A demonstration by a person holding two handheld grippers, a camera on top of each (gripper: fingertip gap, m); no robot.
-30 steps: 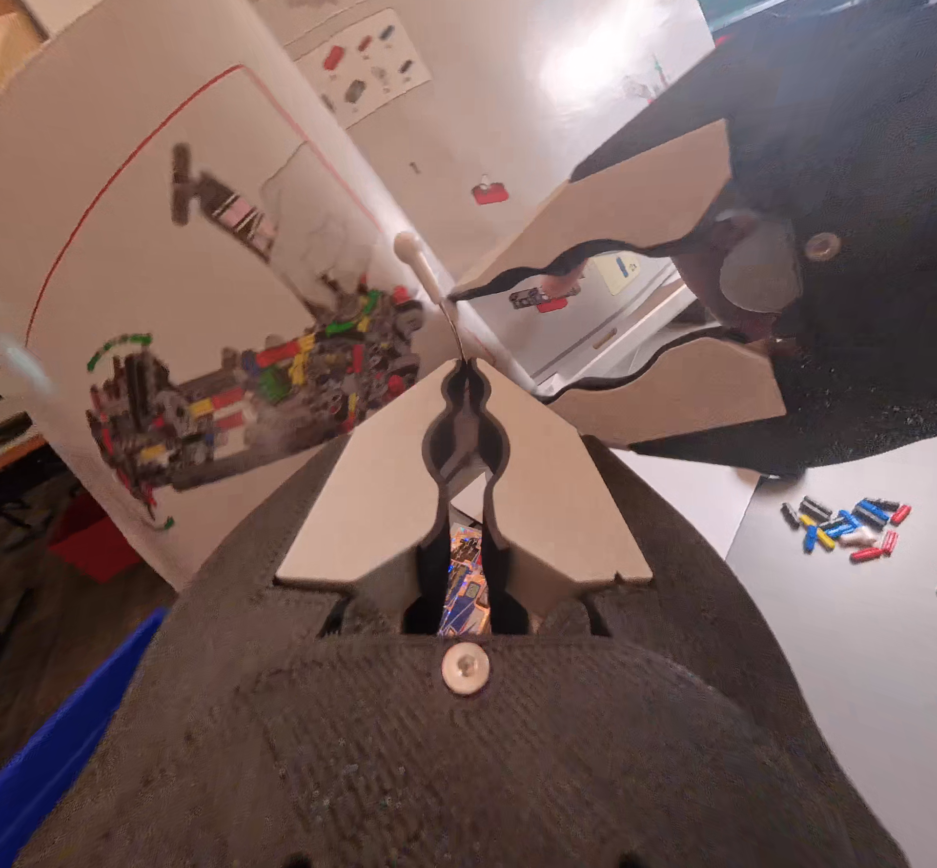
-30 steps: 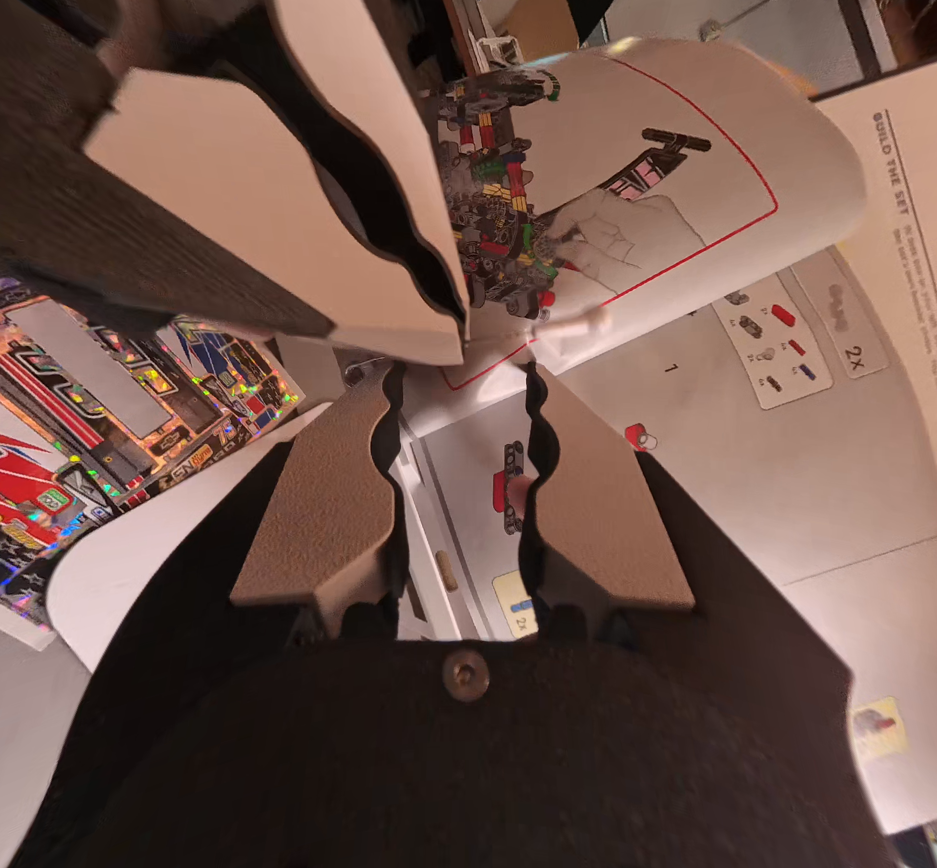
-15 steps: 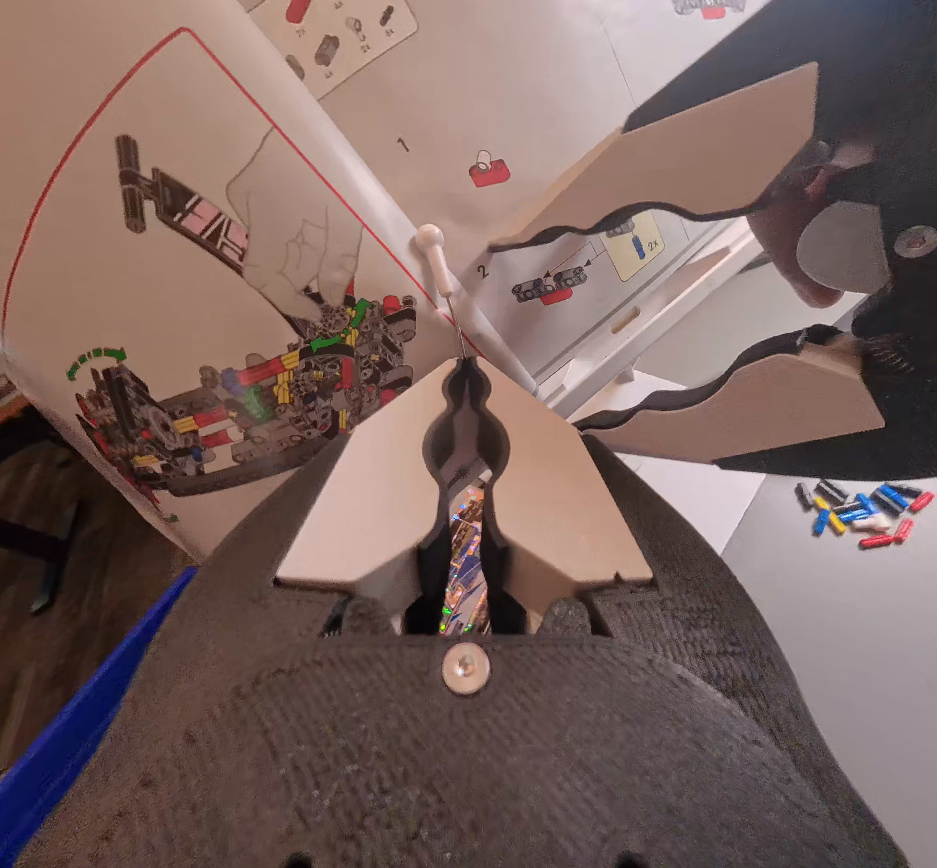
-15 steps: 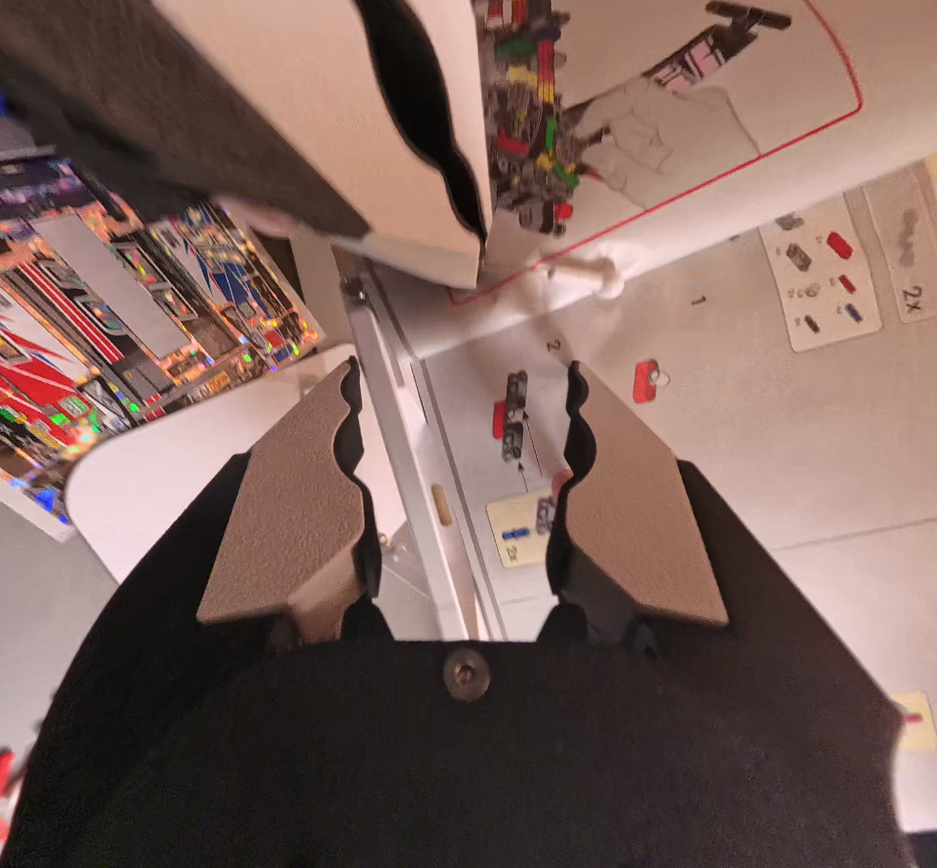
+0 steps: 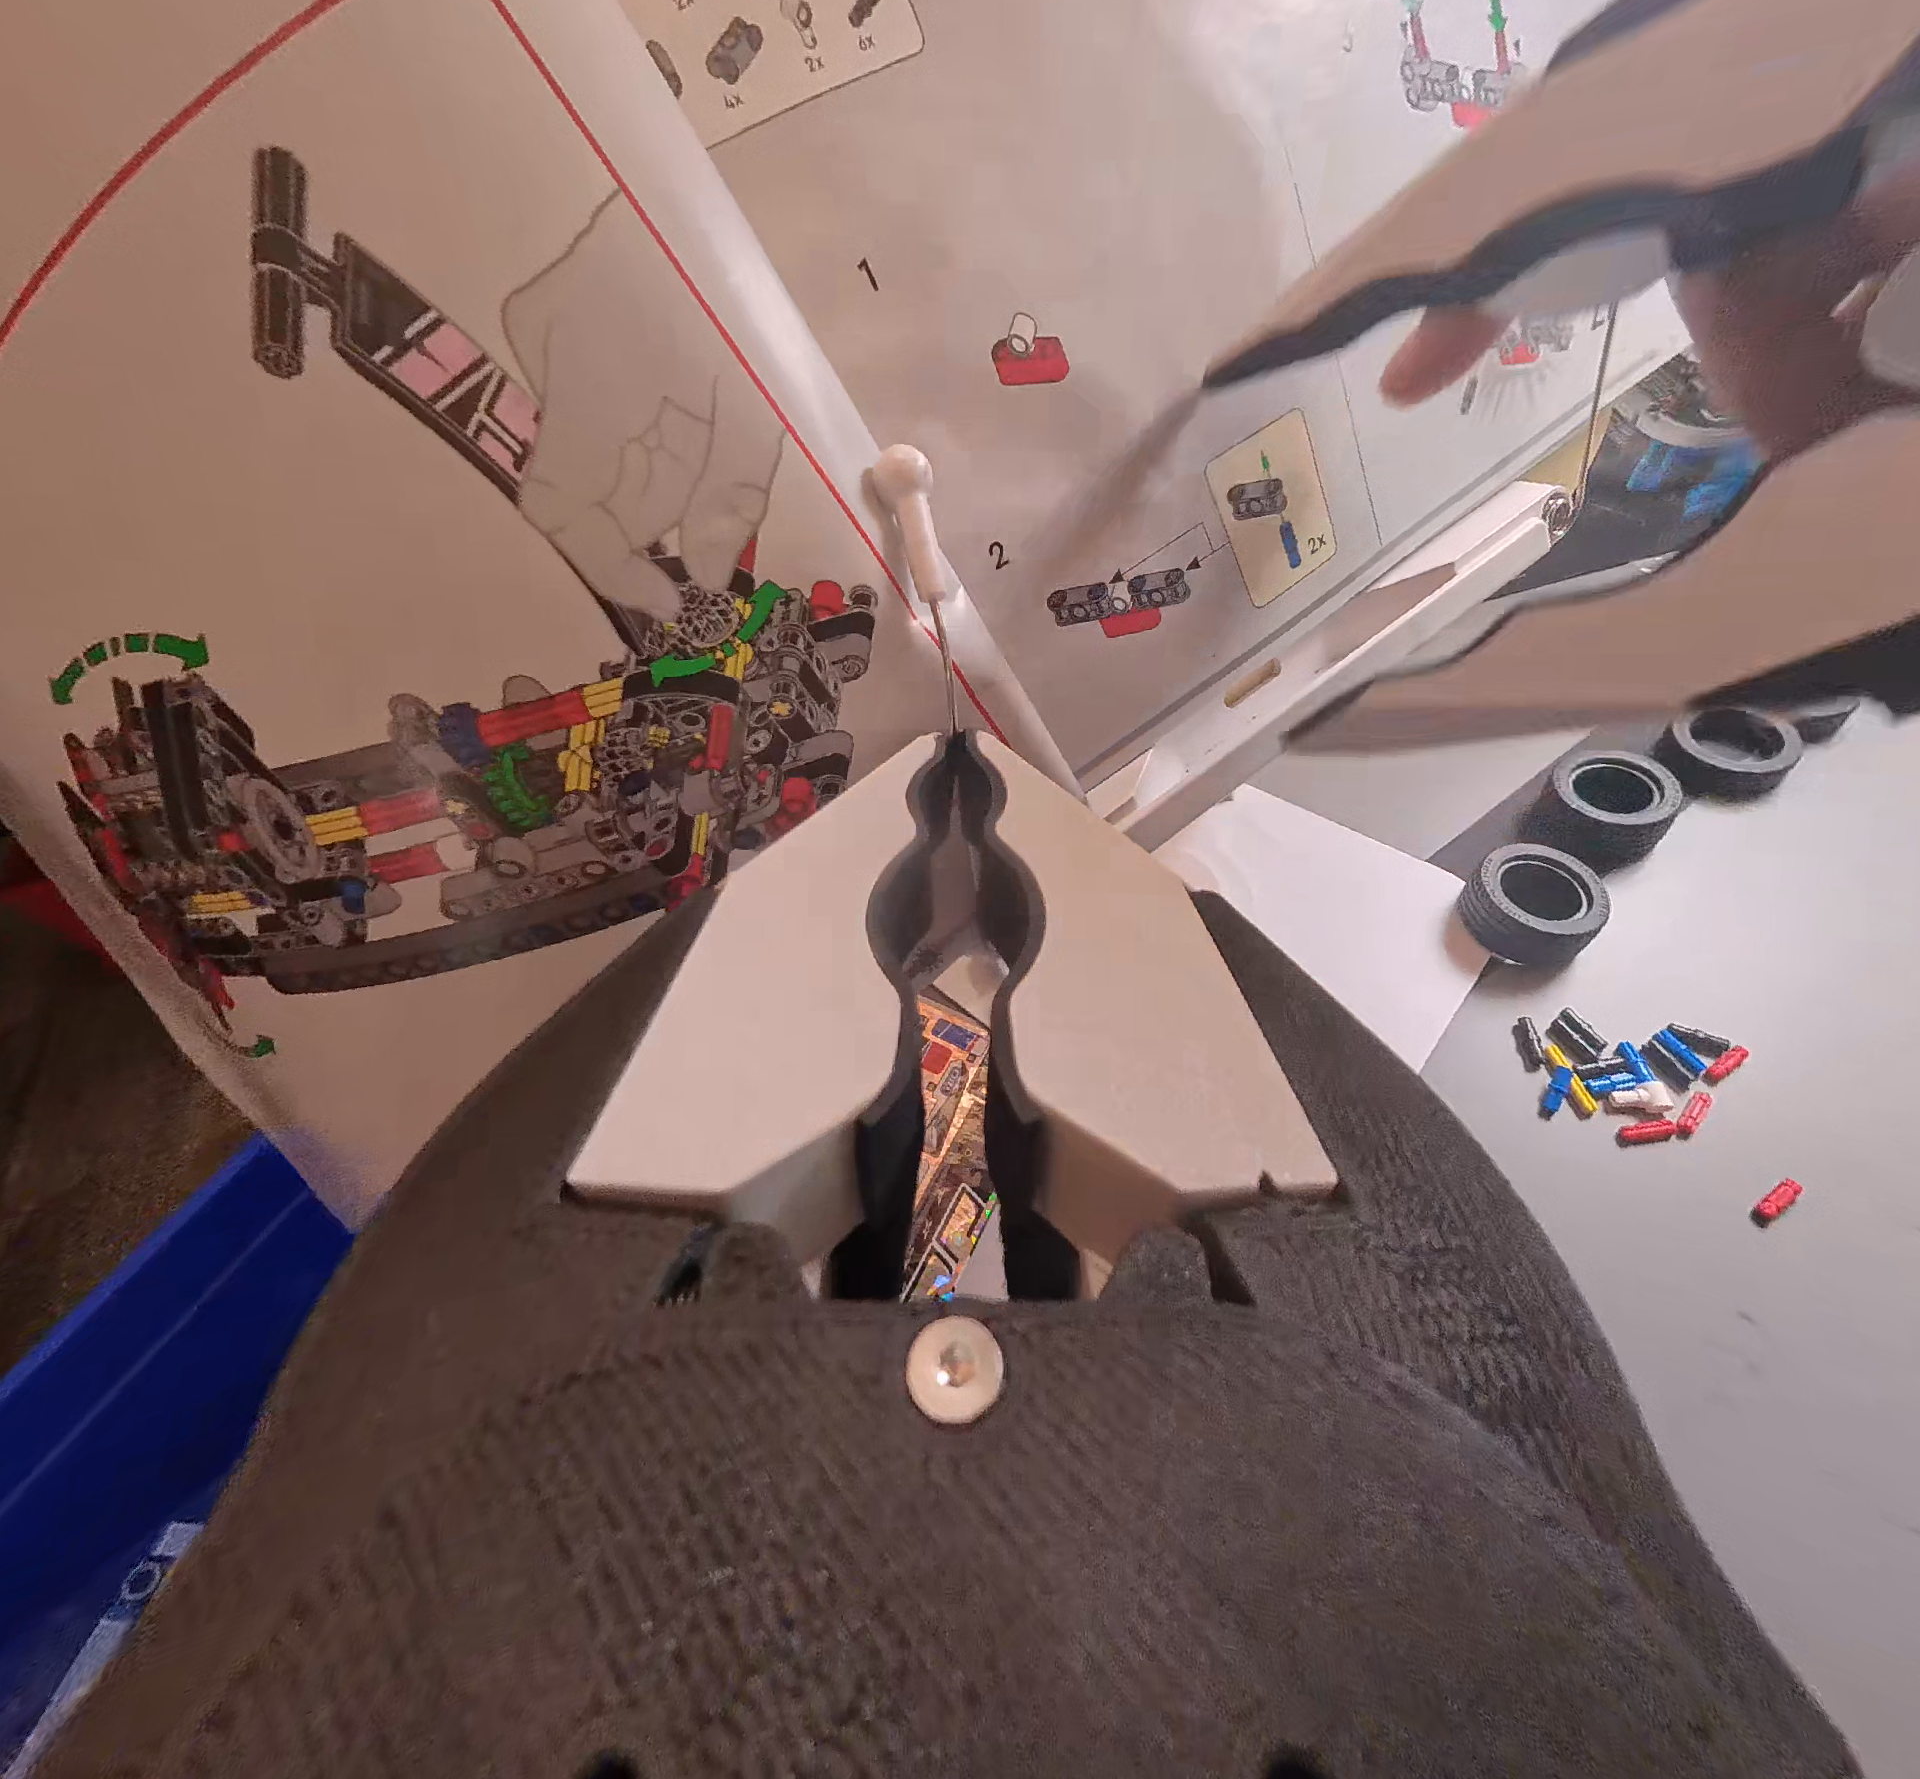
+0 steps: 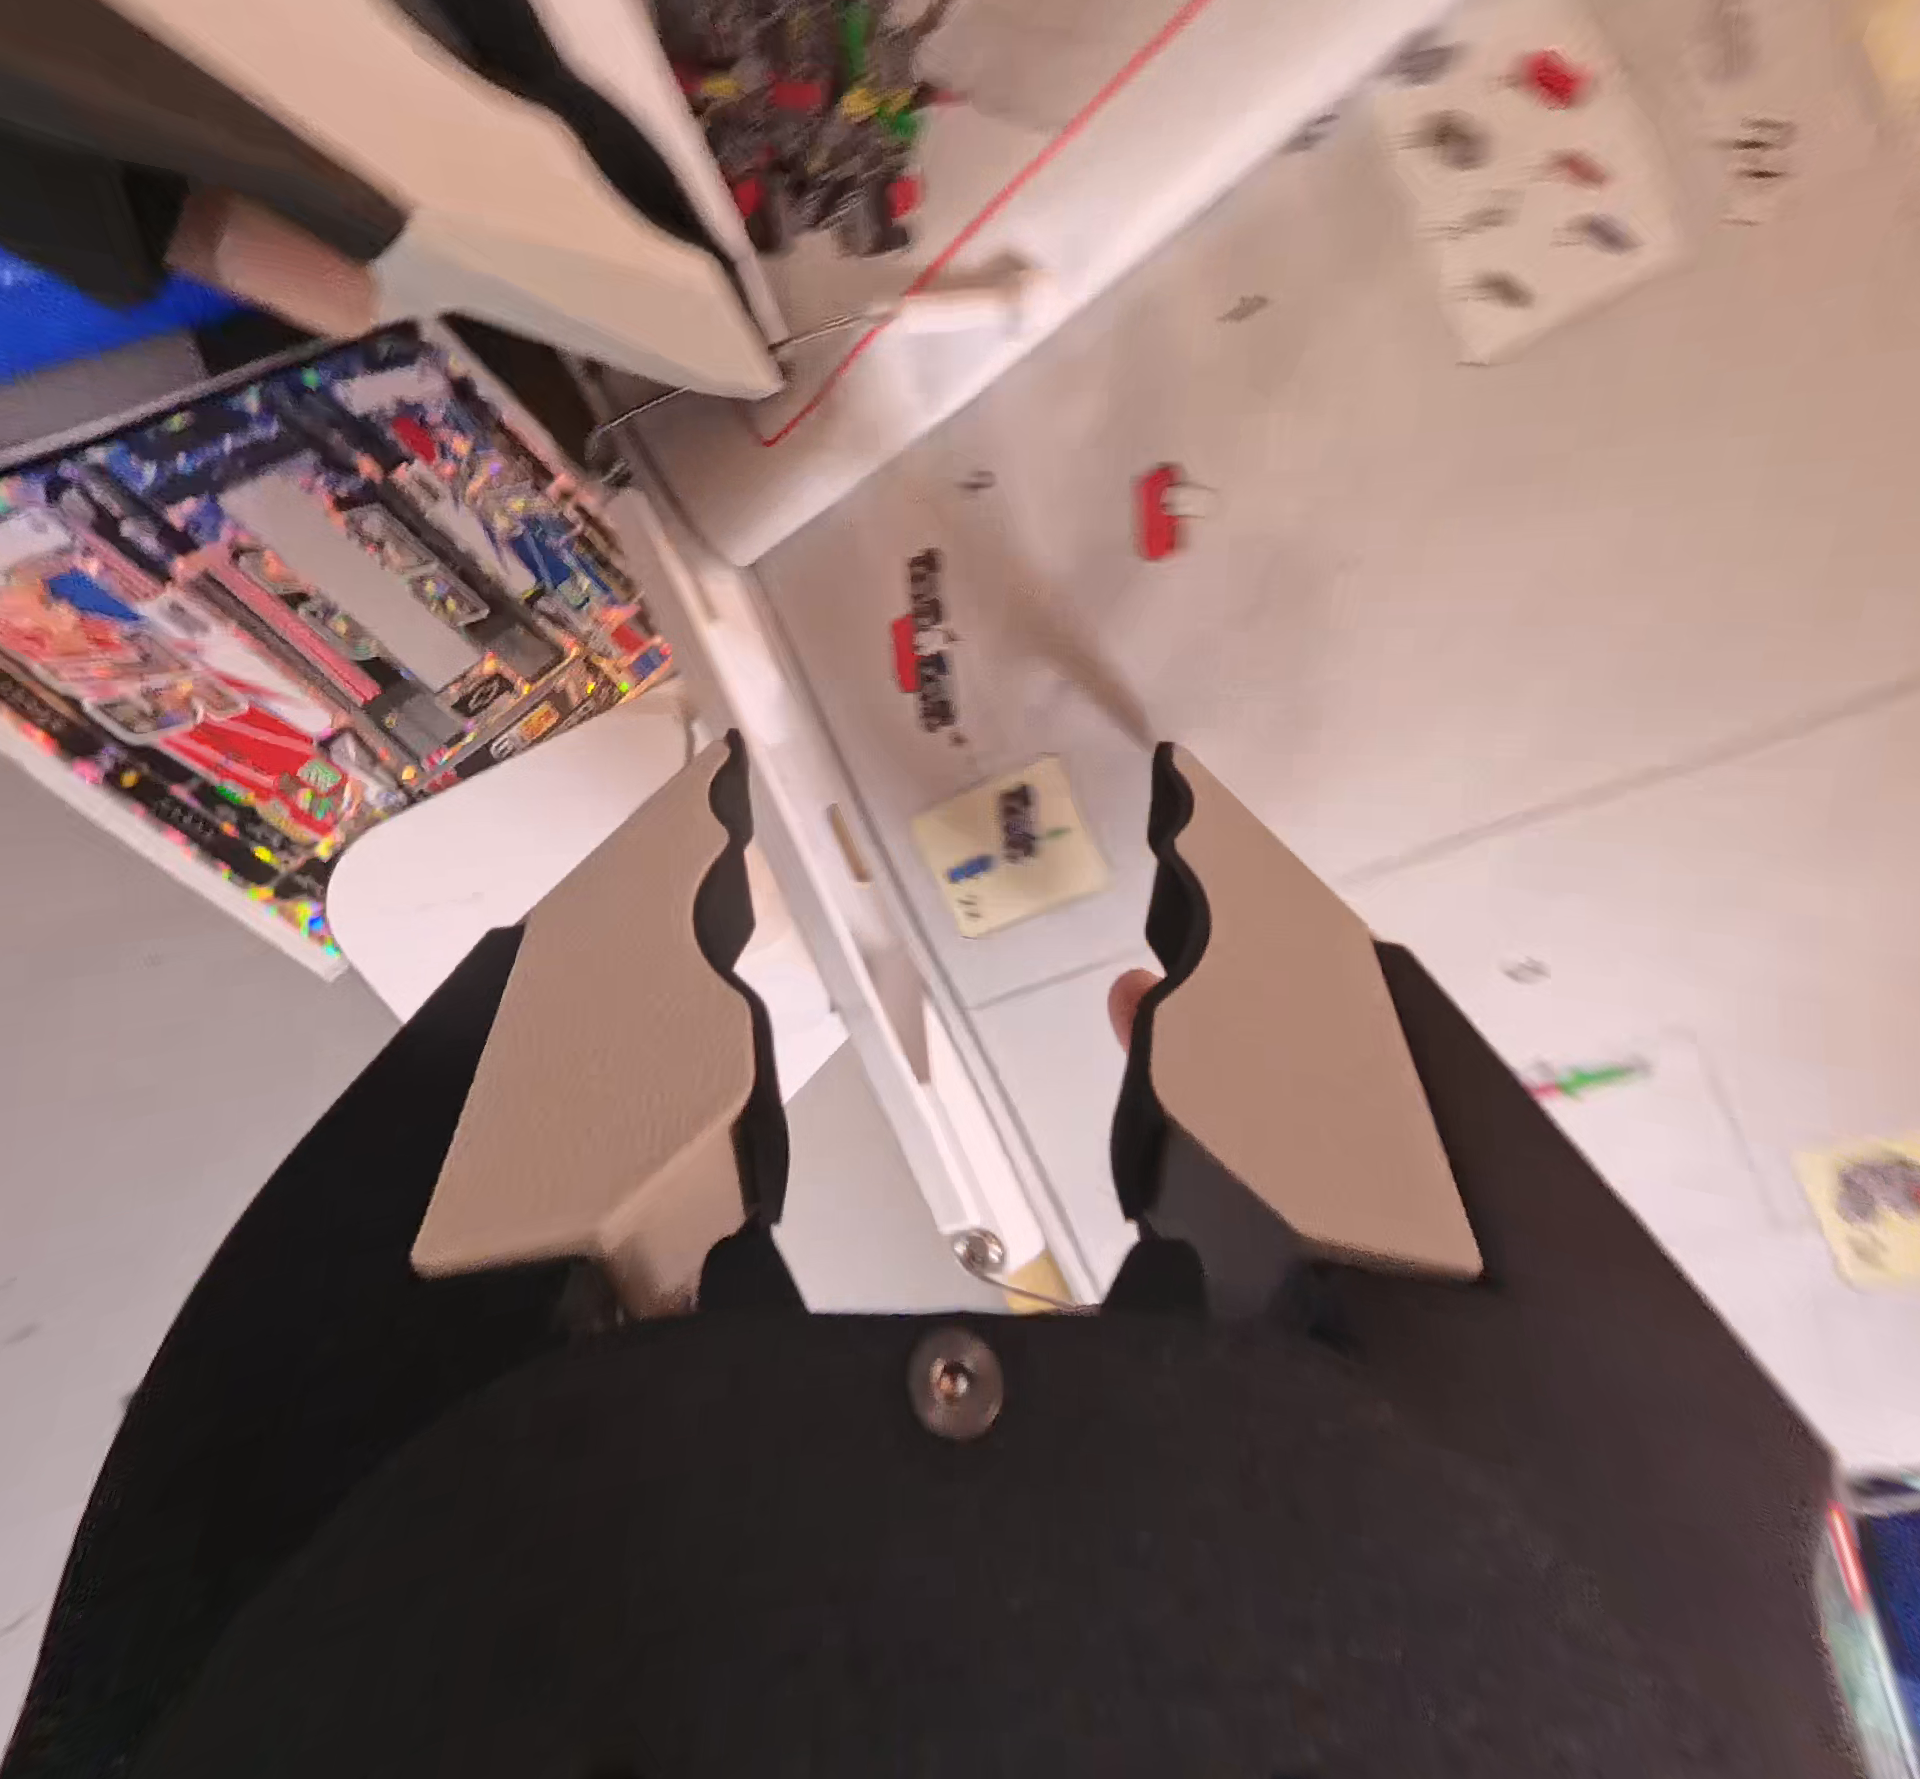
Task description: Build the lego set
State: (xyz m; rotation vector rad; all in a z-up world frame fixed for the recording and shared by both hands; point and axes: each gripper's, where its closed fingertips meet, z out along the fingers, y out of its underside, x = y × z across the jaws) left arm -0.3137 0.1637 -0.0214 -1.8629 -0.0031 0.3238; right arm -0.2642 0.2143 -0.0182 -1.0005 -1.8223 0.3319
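Note:
The instruction booklet [image 5: 1091, 171] stands open on a white book stand [image 5: 1351, 649]. Its left page [image 5: 364, 482] curls up toward me. My left gripper [image 5: 956, 742] is shut on the thin wire of a page holder, whose white tip [image 5: 902, 482] rests on the page fold. My right gripper [image 5: 1257, 555] is open and empty, blurred, in front of the booklet's right page. In the right wrist view the right gripper [image 6: 945, 763] hangs open over the stand's ledge [image 6: 831, 856], and the left gripper [image 6: 774, 373] pinches the wire at the upper left.
Three black tyres [image 5: 1536, 903] sit on the grey table right of the stand. A pile of small coloured pins [image 5: 1621, 1075] and one loose red pin [image 5: 1777, 1199] lie nearer. A shiny sticker sheet [image 6: 260, 649] lies left of the stand. A blue bin [image 5: 125, 1366] is at the lower left. About 8 cm separates my left fingertips from my right.
My right gripper has opened wider and pulled back from the booklet to the right. The left gripper stays shut on the wire, and the curled page has swung lower.

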